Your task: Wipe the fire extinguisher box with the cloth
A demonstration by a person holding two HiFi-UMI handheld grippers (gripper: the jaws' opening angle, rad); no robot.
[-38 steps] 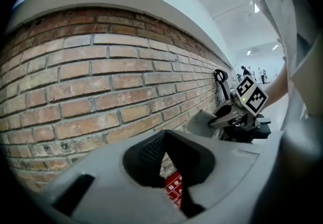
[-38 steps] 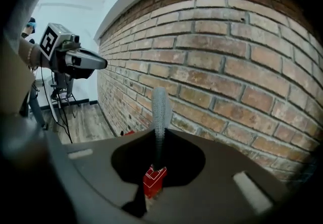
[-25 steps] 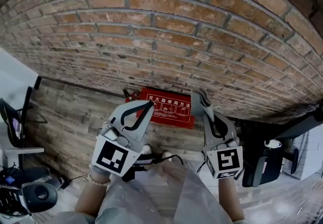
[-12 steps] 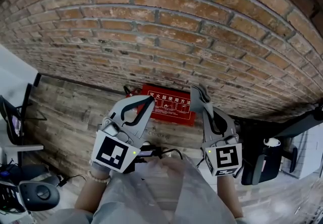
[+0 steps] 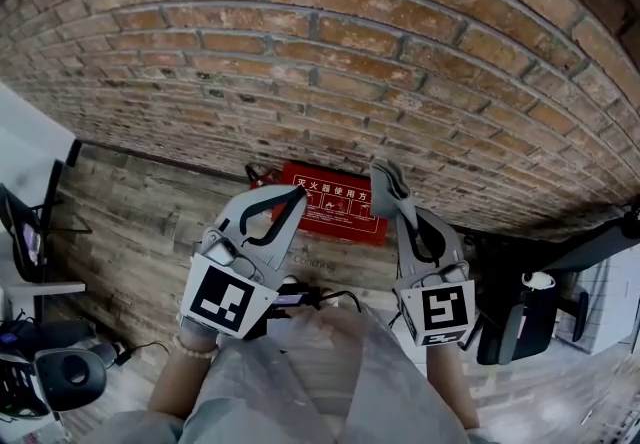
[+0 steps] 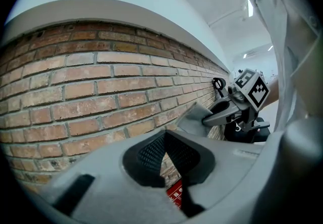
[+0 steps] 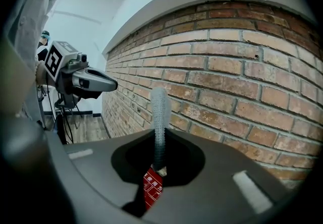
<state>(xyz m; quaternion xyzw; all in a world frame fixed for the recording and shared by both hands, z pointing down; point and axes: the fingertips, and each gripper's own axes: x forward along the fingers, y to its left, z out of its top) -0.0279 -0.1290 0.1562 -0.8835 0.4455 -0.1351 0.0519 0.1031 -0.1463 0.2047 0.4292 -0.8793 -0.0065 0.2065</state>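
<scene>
Head view shows little change over the last second: both tools have drifted slightly up and left, and the box (image 5: 335, 204) has edged up the frame with them, so the person seems to be closing in, not wiping yet. The box is a flat red metal case with white print, lying on the plank floor (image 5: 130, 222) against the foot of a rough brick wall (image 5: 350, 52). Neither tool touches it. The right hand-held gripper (image 5: 398, 214) is clenched on the cloth (image 5: 384, 180), a grey, fine-knit fabric that stands up from the jaws in a narrow folded strip; the right gripper view shows it pinched between the black pads, with the red box visible below. The left hand-held gripper (image 5: 297, 195) is closed on nothing, its ribbed pads meeting at the tips with only wall and box seen through the gap. By my reading, the cloth must still come down onto the box before any wiping starts.
</scene>
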